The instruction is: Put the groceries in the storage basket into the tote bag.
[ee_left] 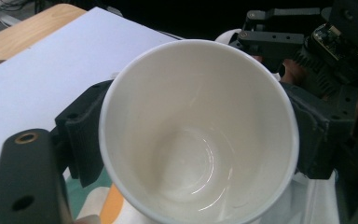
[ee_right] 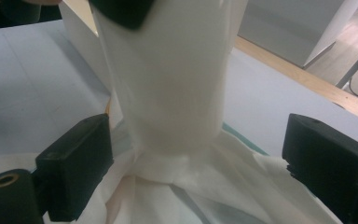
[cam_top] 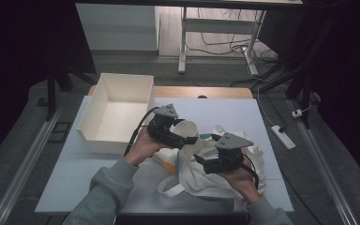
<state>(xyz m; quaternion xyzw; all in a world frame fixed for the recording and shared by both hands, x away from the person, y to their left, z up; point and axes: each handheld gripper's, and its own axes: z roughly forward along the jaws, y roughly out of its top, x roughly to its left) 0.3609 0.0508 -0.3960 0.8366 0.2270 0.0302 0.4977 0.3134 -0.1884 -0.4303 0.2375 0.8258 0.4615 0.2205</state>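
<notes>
Now lifting cup [cam_top: 186,128] out of bag [cam_top: 201,176], squeezed in left tool [ee_left: 193,135]. Right tool [ee_right: 205,158] wide, gripping nothing, just below cup. Next: carry toward box [cam_top: 117,110] beyond left tool.

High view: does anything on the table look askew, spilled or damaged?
Nothing is spilled or damaged. The white paper cup is tipped on its side, clamped in the left gripper, and its inside looks empty. The white cloth bag lies crumpled beneath the open right gripper.
</notes>
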